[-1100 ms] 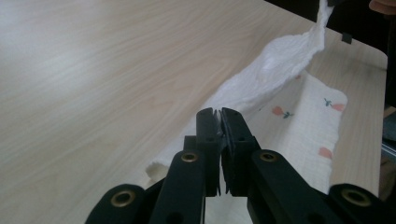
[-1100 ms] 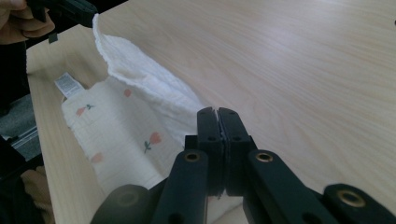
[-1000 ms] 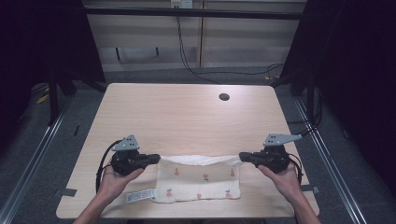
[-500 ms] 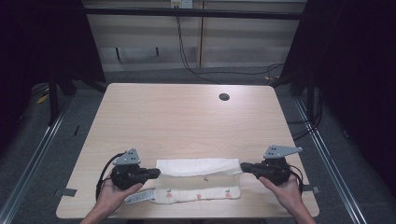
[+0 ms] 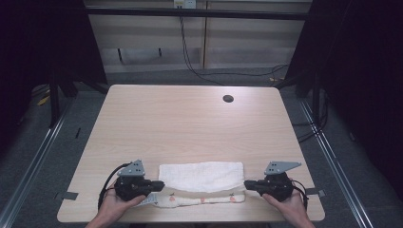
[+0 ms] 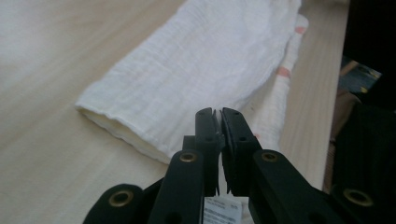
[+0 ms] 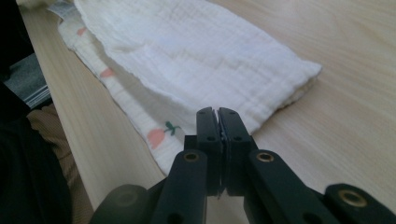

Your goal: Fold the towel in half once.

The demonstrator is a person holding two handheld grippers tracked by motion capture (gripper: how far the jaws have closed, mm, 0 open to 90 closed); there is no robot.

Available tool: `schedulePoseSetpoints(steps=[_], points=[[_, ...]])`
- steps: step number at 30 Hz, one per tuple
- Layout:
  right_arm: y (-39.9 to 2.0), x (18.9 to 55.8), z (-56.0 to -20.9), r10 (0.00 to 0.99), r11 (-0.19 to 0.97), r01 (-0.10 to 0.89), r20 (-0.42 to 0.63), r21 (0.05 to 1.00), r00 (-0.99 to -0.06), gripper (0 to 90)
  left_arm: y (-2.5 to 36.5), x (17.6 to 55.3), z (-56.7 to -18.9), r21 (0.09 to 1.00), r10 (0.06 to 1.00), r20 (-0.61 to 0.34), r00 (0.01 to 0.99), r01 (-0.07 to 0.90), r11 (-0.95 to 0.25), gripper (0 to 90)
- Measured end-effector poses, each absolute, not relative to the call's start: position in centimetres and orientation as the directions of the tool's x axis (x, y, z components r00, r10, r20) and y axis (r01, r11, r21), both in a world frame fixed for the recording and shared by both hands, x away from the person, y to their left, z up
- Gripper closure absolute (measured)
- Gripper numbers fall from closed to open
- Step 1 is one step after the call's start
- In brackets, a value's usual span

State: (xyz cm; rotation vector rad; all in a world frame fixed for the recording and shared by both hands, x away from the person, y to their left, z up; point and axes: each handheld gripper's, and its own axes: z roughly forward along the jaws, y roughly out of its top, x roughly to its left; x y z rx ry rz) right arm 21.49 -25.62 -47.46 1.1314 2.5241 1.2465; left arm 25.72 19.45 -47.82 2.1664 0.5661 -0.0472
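Cloth [image 5: 201,176] lying along near edge of surface [image 5: 190,123], half-folded. Left gripper [image 5: 153,185] and right gripper [image 5: 250,185] clamped on its end corners, jaws pinched together. Lower evenly, keep taut, align top layer with printed strip before letting go.

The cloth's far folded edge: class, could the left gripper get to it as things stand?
Probably yes, but not at once. The left gripper is shut on the cloth at its near corner, so it must let go first. Beyond that, the bare table leaves the way free.
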Motion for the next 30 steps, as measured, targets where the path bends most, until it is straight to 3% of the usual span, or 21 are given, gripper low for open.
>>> schedulePoseSetpoints(steps=[6, 13, 22, 30], points=[[-25.6, 21.0, -48.1, 0.666, 0.395, 0.587, 0.220, 0.707, -0.713, 86.2, 19.2, 25.6, -48.5, 0.726, 0.360, -0.235, 0.903, 0.409, -0.552, 85.4], [-25.5, 20.5, -48.3, 0.656, 0.417, 0.589, 0.219, 0.692, -0.722, 81.8, 19.8, 25.6, -48.1, 0.749, 0.358, -0.262, 0.896, 0.423, -0.510, 79.9], [-25.0, 20.6, -47.1, 0.618, 0.395, 0.557, 0.238, 0.731, -0.750, 68.2, 18.6, 28.2, -48.3, 0.730, 0.416, -0.246, 0.875, 0.450, -0.515, 69.6], [-23.8, 22.4, -47.2, 0.655, 0.421, 0.563, 0.191, 0.711, -0.731, 64.9, 17.3, 30.0, -49.6, 0.682, 0.452, -0.228, 0.862, 0.473, -0.558, 66.4]])
